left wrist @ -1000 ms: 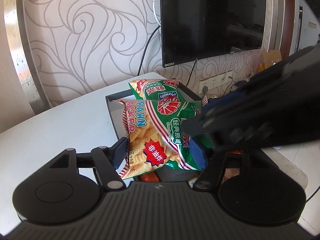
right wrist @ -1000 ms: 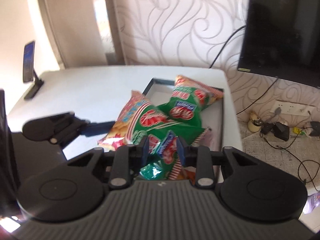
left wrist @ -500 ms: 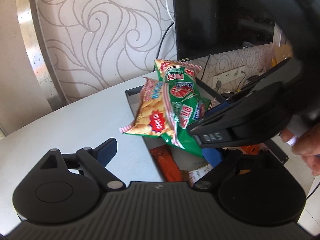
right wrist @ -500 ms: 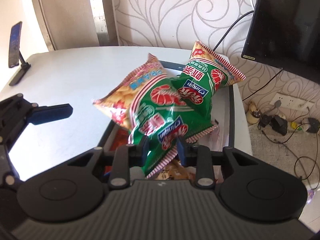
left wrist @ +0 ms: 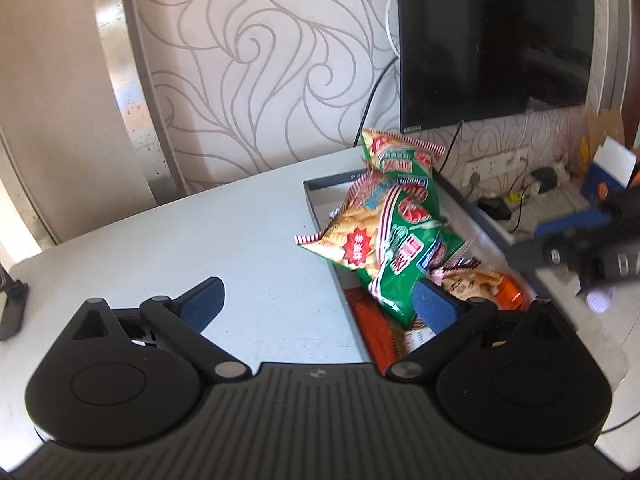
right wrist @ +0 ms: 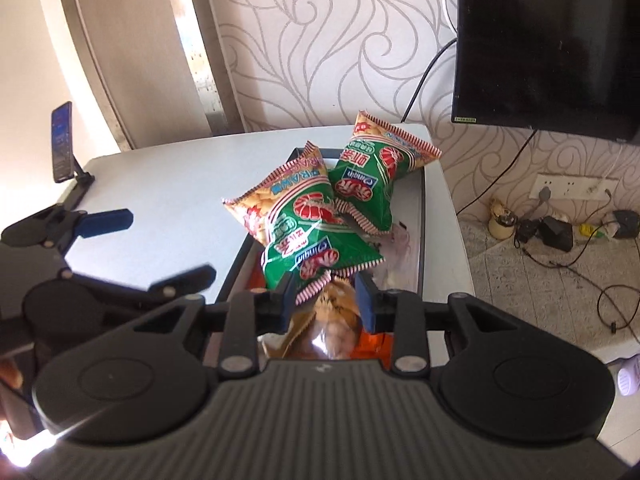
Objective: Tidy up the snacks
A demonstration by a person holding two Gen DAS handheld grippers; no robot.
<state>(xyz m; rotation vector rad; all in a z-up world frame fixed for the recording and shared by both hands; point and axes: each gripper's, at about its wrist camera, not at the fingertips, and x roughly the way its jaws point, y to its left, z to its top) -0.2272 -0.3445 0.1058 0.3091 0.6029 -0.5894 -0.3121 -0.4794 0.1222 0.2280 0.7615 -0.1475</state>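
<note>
Right wrist view: my right gripper parted, empty; prawn cracker bag corner between jaws, unclamped.
Bag: over tray.
Left gripper: wide apart, empty.

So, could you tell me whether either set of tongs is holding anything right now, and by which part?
Nothing is held. The left tongs and right tongs are both open; the prawn cracker bags rest on the tray.

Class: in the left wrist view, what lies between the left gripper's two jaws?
Between the open jaws of the left gripper lies mostly bare white table, then the tray's grey rim.
</note>
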